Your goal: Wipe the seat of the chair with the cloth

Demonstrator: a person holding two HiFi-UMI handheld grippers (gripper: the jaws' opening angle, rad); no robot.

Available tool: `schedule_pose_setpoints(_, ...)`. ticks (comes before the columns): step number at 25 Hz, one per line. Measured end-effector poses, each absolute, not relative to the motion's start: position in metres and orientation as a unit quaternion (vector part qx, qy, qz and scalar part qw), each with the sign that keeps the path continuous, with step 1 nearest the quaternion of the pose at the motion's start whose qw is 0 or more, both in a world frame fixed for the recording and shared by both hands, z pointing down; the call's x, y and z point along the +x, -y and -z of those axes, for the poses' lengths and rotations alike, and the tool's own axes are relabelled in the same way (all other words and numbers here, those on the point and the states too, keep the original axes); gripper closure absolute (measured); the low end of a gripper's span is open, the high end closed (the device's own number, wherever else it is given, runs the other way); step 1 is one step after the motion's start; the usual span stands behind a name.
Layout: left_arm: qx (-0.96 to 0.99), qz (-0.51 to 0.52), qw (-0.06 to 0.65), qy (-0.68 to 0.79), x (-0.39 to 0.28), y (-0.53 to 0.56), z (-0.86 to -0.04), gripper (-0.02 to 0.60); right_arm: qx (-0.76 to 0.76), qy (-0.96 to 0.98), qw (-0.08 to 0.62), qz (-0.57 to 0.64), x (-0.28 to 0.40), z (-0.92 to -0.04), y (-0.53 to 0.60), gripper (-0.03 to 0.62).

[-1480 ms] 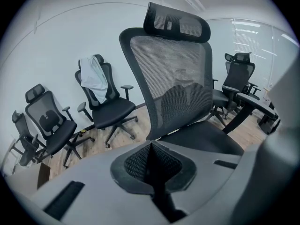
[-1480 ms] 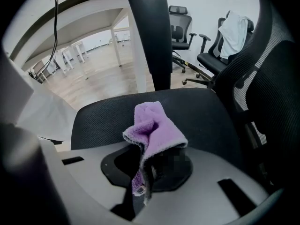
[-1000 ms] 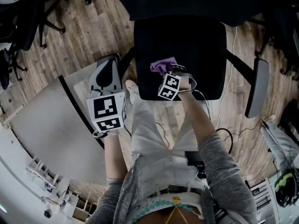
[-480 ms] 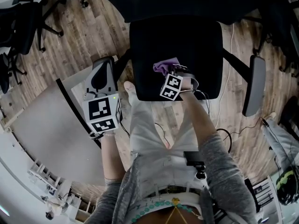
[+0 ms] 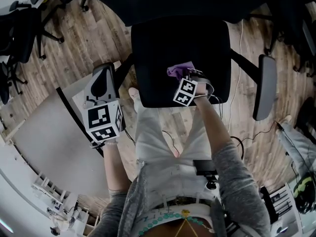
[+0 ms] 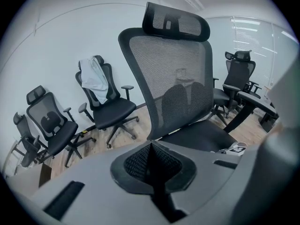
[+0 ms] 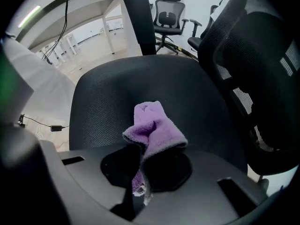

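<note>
The right gripper (image 7: 140,170) is clamped on a fold of the purple cloth (image 7: 154,125) and holds it low over the front half of the chair seat (image 7: 112,93), apparently ready to wipe. The left gripper (image 6: 151,165), closed on nothing, hangs beyond the seat's left edge, out of the way.

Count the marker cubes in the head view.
2. One cube on the left gripper, left of the seat; the other cube on the right gripper, which holds the cloth over the seat. None appears hidden.

Right tool (image 7: 139,171) hides part of the cloth (image 7: 157,125).
</note>
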State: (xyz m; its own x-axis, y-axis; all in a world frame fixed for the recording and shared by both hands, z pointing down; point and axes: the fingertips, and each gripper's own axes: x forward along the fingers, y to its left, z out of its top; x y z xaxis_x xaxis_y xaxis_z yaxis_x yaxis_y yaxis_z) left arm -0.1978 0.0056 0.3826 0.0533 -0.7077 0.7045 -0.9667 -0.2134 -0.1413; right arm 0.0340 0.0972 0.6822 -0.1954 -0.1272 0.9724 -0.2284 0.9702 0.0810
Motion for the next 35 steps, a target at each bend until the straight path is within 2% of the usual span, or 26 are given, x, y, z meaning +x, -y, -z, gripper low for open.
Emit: schedule_pose_setpoints(35,0.699,-0.343,0.185,0.599,-0.194,-0.007,-0.38,0.574,0.15,0.743,0.65,-0.061,0.117,-0.679,-0.096,0.546)
